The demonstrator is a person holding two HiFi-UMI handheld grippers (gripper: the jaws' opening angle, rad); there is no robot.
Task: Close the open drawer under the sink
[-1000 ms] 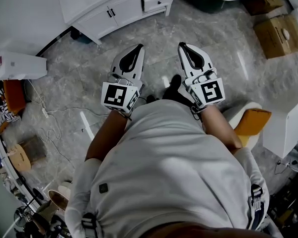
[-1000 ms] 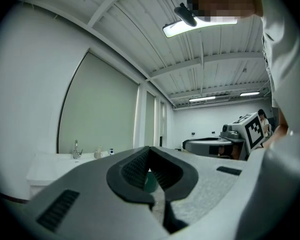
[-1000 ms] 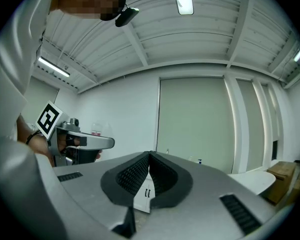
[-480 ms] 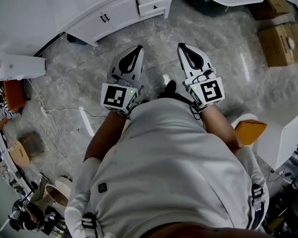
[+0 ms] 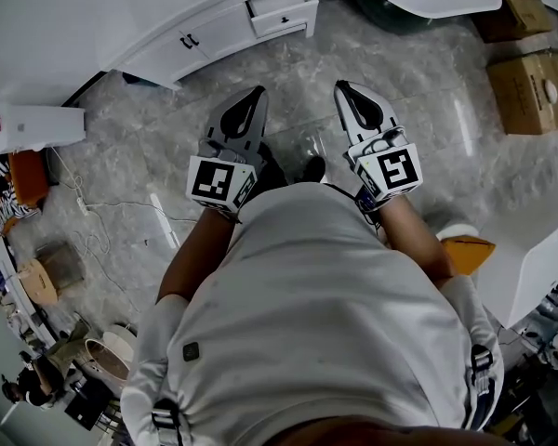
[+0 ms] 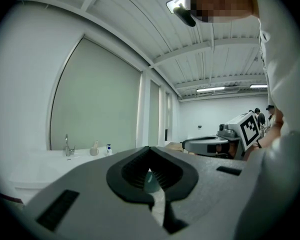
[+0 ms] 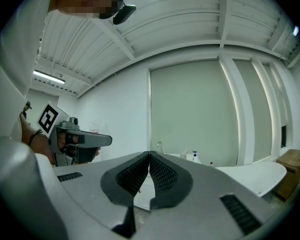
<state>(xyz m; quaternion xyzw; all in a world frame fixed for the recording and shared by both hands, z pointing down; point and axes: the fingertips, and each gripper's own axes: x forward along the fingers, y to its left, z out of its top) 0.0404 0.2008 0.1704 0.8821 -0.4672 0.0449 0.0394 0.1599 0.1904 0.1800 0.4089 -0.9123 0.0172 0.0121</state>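
White left gripper (image 5: 259, 89), right gripper (image 5: 339, 85), level, parallel, jaws together, drawer (image 5: 281, 14) ahead

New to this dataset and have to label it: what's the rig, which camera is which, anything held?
No robot: a person stands on a marbled floor with hand-held tongs in each hand. The wide top-down picture is from a camera on the person's head: left tongs and right tongs point forward. The other two pictures are from cameras riding on each pair of tongs, looking along the jaws. Both pairs are shut and hold nothing. Ahead is a white sink cabinet with one drawer pulled open; cardboard boxes sit at the right.
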